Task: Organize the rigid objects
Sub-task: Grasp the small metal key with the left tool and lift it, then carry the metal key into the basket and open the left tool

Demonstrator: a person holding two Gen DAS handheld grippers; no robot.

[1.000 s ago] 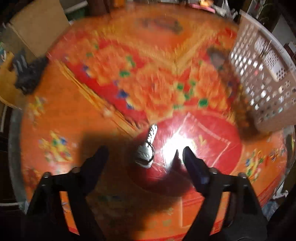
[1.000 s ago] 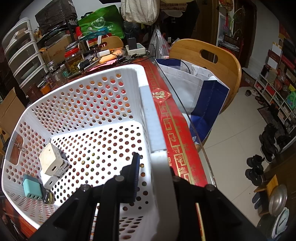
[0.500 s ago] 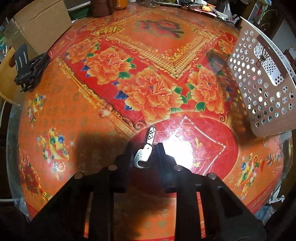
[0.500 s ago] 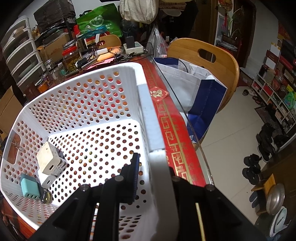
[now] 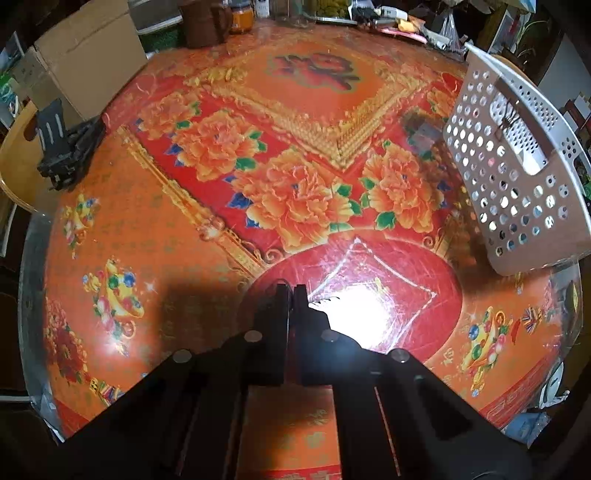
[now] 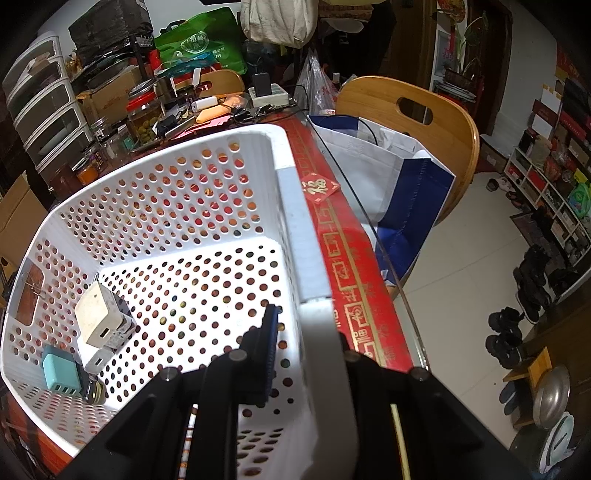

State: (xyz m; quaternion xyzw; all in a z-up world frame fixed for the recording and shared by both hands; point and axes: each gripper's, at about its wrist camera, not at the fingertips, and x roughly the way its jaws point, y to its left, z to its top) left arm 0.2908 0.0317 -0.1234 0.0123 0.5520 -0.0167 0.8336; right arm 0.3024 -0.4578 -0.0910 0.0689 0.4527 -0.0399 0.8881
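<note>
In the left wrist view my left gripper [image 5: 291, 291] hangs just above the red and orange floral tablecloth [image 5: 288, 184] with its jaws fully together. The small silver key is gone from the cloth; I take it to be pinched between the pads, almost wholly hidden. The white perforated basket [image 5: 517, 177] stands at the table's right edge. In the right wrist view my right gripper [image 6: 306, 325] is shut on the basket's near side wall [image 6: 295, 229], one finger inside and one outside. A white charger [image 6: 99, 317] and a teal charger [image 6: 59, 373] lie in the basket's left corner.
A black folded stand [image 5: 66, 147] sits at the table's left edge, by a cardboard box [image 5: 85, 59]. Jars and clutter line the far edge [image 5: 221, 18]. A wooden chair [image 6: 424, 122] with a blue and white bag [image 6: 399, 192] stands beside the basket. A binder clip [image 6: 31, 291] hangs on the basket's left wall.
My left gripper's jaws closed around the key on the cloth and then rose a little; the key no longer lies on the table. The right gripper and the basket kept still.
</note>
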